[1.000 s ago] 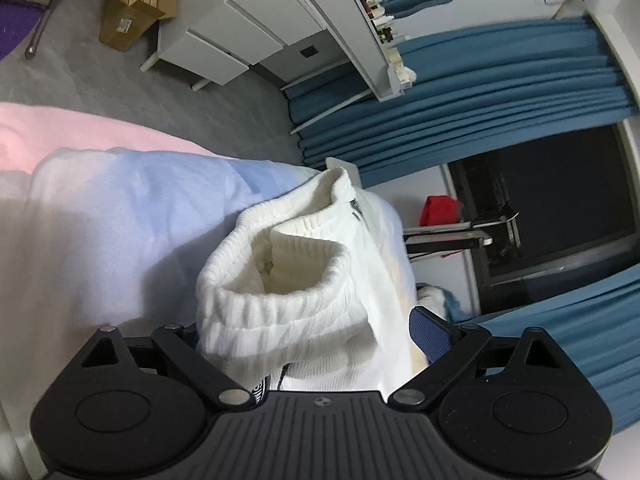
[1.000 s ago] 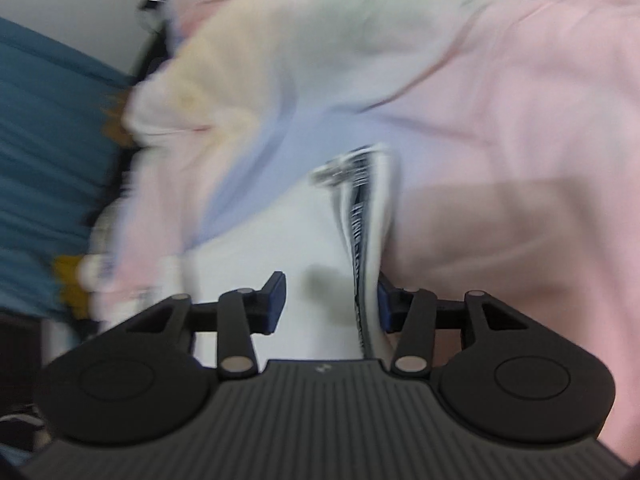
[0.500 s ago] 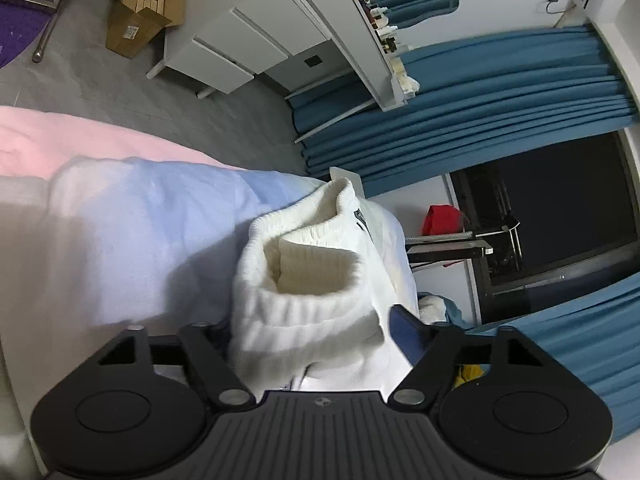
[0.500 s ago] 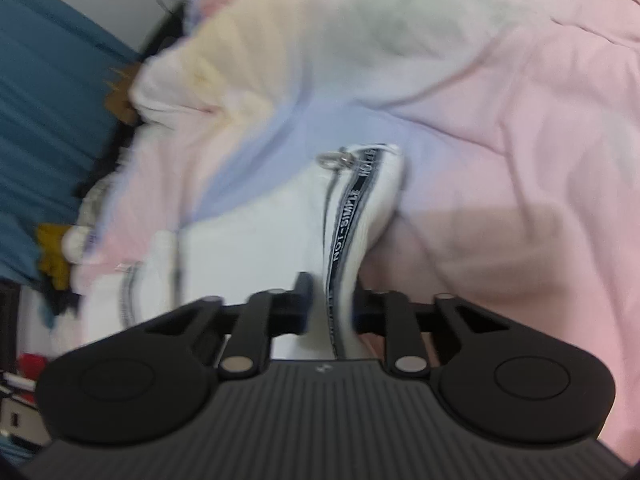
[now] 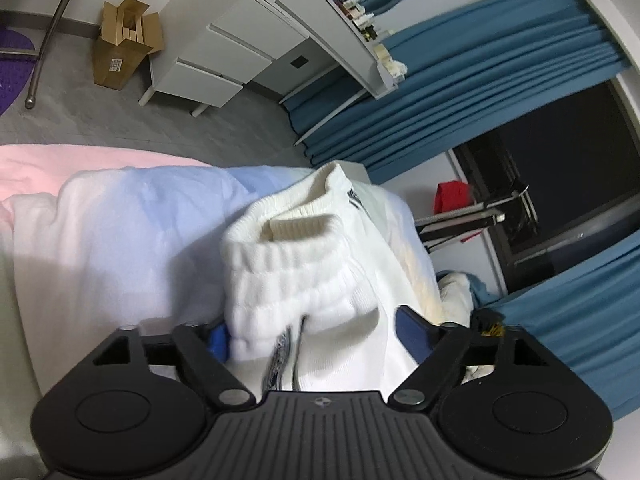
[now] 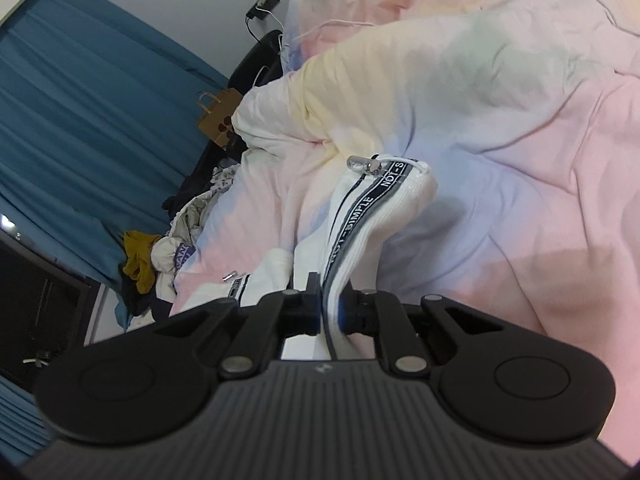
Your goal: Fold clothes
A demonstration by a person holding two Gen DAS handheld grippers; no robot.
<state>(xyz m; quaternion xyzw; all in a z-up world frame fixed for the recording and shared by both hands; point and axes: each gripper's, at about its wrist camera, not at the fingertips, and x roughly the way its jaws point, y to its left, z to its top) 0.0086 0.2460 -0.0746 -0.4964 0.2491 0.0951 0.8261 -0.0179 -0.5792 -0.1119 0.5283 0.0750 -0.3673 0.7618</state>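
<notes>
Both tools on a white garment, lifted off the bed for folding

My right tool (image 6: 330, 312) is clenched on the white garment's (image 6: 372, 216) zip edge at lower centre, pinning a corner; my left tool (image 5: 308, 334), jaws just widened, straddles the bunched ribbed hem (image 5: 288, 272) at frame centre, seemingly ungripped; the pastel duvet (image 6: 520, 120) lies beneath as folding surface.

Both wrist cameras look forward and downward along their tongs, close over the bed (image 5: 120, 208), sharing the white garment (image 5: 304, 264).
</notes>
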